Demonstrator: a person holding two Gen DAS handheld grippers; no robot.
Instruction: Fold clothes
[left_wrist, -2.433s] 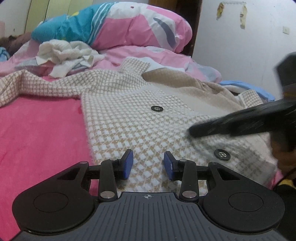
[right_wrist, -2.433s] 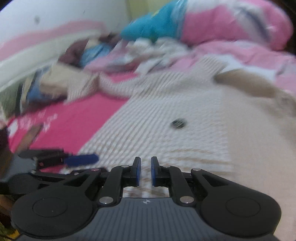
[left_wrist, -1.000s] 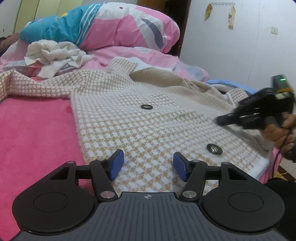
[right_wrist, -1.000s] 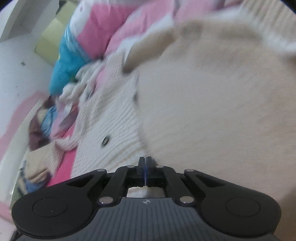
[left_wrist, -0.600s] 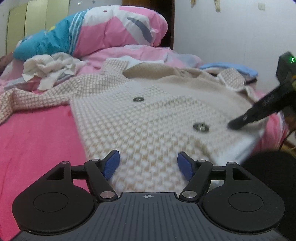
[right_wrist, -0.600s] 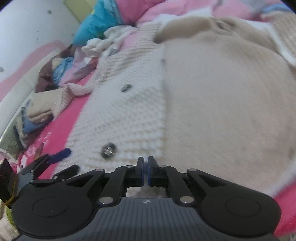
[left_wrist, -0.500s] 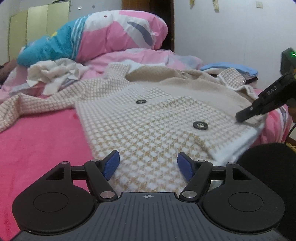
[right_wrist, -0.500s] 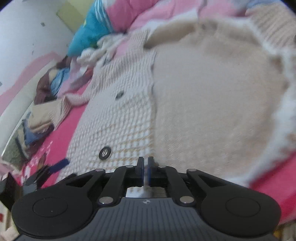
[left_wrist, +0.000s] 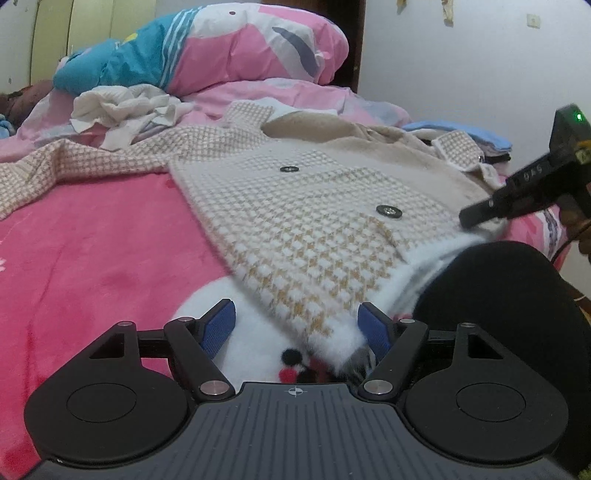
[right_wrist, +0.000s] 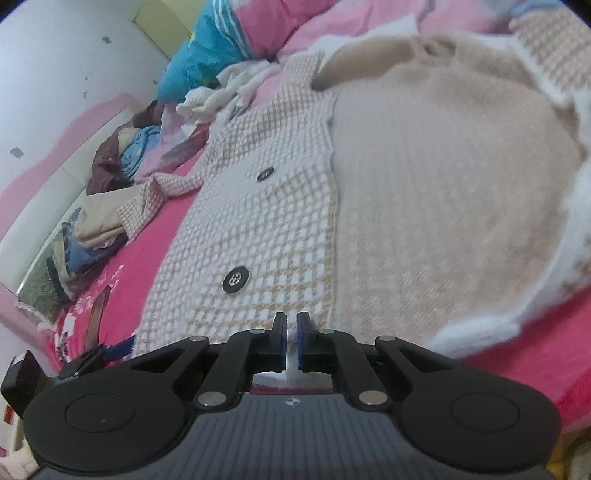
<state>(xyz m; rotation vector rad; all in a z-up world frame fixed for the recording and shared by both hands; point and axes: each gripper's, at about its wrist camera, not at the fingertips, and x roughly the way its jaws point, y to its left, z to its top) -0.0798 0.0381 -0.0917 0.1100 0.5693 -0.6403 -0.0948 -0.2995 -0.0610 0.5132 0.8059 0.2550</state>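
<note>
A cream and tan houndstooth jacket with black buttons lies spread on the pink bed, its beige fleece lining turned up on the right half. My left gripper is open just above the bed, with the jacket's near hem corner lying between its blue fingers. My right gripper is shut on a thin white edge of the hem. In the left wrist view the right gripper comes in from the right, its tip on the blurred, lifted hem.
A rolled pink and blue quilt and a crumpled white garment lie at the back of the pink bedspread. Stacked clothes line the left wall. Blue folded clothes sit far right. A person's dark-clad leg is near right.
My left gripper opened wider and drew back to the jacket's near hem corner. My right gripper swung from over the jacket to the right hem, its fingers closed, and the hem there lifted.
</note>
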